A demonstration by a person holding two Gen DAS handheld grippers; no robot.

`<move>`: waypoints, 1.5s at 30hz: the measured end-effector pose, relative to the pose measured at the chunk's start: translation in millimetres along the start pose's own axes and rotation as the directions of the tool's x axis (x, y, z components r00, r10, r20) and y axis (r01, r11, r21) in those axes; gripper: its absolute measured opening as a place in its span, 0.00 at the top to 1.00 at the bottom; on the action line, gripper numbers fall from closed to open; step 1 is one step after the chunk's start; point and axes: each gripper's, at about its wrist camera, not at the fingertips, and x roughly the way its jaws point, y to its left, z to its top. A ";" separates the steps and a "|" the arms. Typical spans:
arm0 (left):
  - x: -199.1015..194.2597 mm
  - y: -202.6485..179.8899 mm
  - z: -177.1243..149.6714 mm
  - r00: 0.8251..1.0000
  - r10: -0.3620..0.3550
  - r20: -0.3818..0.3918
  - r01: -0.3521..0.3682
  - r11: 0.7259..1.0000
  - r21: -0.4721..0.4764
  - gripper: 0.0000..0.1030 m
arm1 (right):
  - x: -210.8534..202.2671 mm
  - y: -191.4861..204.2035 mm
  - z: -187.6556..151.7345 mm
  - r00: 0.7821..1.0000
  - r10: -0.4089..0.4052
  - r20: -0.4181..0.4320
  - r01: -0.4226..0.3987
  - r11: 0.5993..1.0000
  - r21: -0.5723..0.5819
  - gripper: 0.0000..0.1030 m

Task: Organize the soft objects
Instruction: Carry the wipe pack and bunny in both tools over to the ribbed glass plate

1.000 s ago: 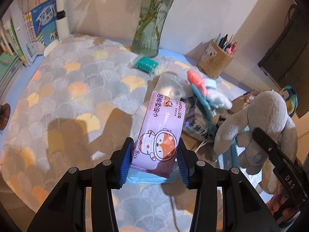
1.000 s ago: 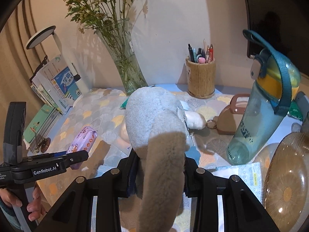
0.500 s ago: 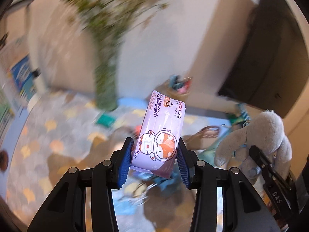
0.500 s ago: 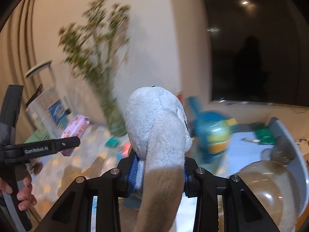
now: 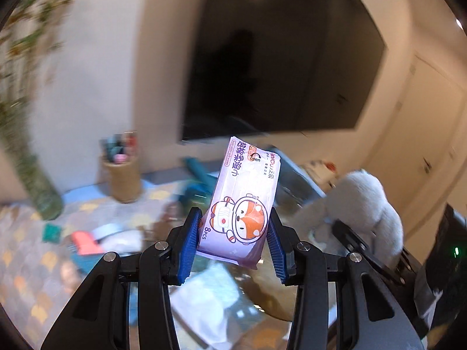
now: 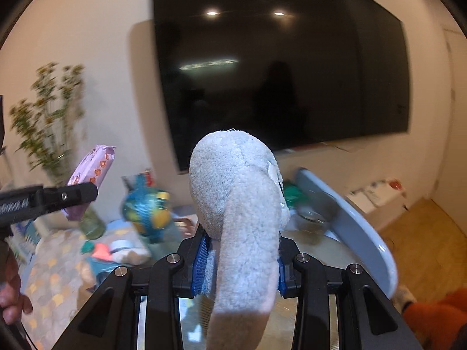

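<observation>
Wipes pack (image 5: 241, 204), lilac with an orange cartoon animal in a helmet, sits clamped between the blue pads of the left tool (image 5: 235, 237) at lower centre of the left wrist view; the pads press on its two long edges near the bottom and the pack stands nearly upright, leaning a little to the right, held above the surface (image 5: 26, 250). In the right wrist view the same pack (image 6: 92, 172) shows at middle left, sticking up past the dark finger of the left tool (image 6: 65, 197), with part of a hand (image 6: 10, 297) at the lower left edge.

Grey plush toy (image 6: 236, 204) fills the centre of the right wrist view. The right tool (image 6: 238, 264) is closed on it, blue pads sunk into the fur on both sides, and a long grey limb hangs down towards the camera. In the left wrist view the toy (image 5: 364, 204) appears at middle right, beside the dark arm of the right tool (image 5: 362, 248).

Behind both, a large dark screen (image 6: 277, 67) hangs on the pale wall. On the patterned surface, blurred, stand a woven pen holder (image 5: 122, 178), a green glass vase (image 5: 32, 175) with stems at the left, and a teal and yellow bottle (image 6: 149, 207). A pale grey rimmed tray (image 6: 350, 218) lies at right.
</observation>
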 end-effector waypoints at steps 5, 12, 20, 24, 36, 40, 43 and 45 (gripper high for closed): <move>31.3 -40.3 -13.3 0.992 -0.087 -0.090 0.092 0.994 0.051 0.60 | 4.1 -40.4 -7.8 0.997 -0.064 -0.041 0.067 0.993 0.092 0.65; 87.8 -66.4 -37.7 0.964 -0.108 -0.243 0.128 0.989 0.069 0.60 | 10.4 -60.8 -14.5 0.991 -0.100 -0.089 0.111 0.986 0.126 0.65; 106.8 -81.8 -45.2 0.946 -0.110 -0.306 0.147 0.984 0.100 0.60 | 16.6 -71.2 -23.4 0.983 -0.123 -0.133 0.141 0.981 0.132 0.65; 110.5 -77.0 -49.1 0.935 -0.114 -0.337 0.150 0.985 0.082 0.60 | 19.6 -72.3 -25.0 0.981 -0.123 -0.151 0.146 0.978 0.148 0.65; 116.9 -68.4 -49.3 0.930 -0.101 -0.353 0.131 0.989 0.063 0.60 | 27.4 -76.4 -29.6 0.975 -0.130 -0.182 0.160 0.974 0.160 0.65; 117.1 -65.8 -47.8 0.933 -0.102 -0.347 0.129 0.990 0.057 0.60 | 27.6 -77.2 -30.4 0.975 -0.130 -0.182 0.159 0.974 0.160 0.65; 117.7 -64.3 -47.6 0.933 -0.097 -0.347 0.124 0.991 0.057 0.60 | 28.3 -77.7 -30.1 0.975 -0.126 -0.181 0.155 0.975 0.156 0.65; 117.4 -63.2 -47.3 0.934 -0.095 -0.346 0.122 0.991 0.057 0.60 | 28.9 -77.8 -30.0 0.976 -0.124 -0.181 0.152 0.976 0.155 0.65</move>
